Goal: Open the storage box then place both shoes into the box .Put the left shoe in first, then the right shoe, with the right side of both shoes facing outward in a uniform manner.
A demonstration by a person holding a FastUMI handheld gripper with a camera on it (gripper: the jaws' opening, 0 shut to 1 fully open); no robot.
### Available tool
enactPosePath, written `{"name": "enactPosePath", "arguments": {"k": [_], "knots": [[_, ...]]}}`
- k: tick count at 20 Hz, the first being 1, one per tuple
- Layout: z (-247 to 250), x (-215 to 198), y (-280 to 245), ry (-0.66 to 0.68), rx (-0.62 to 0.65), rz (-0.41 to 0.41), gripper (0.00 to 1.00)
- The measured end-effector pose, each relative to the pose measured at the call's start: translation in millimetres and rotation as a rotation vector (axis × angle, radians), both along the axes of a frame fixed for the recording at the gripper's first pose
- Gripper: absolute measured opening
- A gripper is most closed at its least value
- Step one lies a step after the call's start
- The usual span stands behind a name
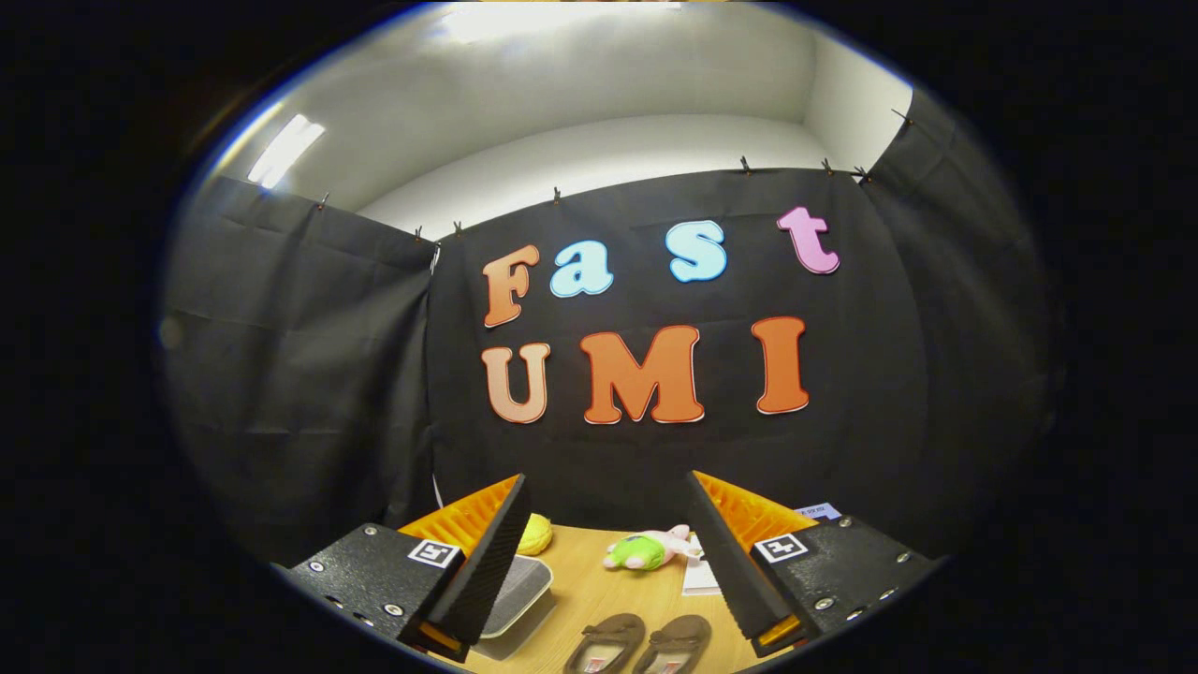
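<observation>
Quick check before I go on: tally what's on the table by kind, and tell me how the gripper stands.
Shoes: 2, brown
Storage box, lid on: 1
Plush toy, green and pink: 1
Yellow ball: 1
White paper: 1
Total: 6
Gripper: open, holding nothing, above the table.

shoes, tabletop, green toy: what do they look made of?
Pair of brown slip-on shoes, between the open gripper fingers: soft matte fabric or suede-like, no shine; hard to tell which. Light wooden tabletop: wood or wood-look laminate, smooth, faint sheen. Green and pink stuffed toy beyond the fingers: plush, fuzzy rounded outline.
</observation>
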State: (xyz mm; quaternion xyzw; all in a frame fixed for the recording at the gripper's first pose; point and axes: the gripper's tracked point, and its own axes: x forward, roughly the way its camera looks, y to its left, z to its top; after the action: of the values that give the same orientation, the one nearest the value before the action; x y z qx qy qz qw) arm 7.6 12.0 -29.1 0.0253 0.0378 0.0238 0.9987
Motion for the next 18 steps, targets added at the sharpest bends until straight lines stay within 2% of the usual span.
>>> {"name": "enactPosePath", "arguments": {"k": [5,15,18], "knots": [[-46,11,27,0.139,0.117,0.105,0.98],[-177,19,105,0.549,0.301,0.325,0.99],[-207,21,120,0.638,0.333,0.36,0.99]]}}
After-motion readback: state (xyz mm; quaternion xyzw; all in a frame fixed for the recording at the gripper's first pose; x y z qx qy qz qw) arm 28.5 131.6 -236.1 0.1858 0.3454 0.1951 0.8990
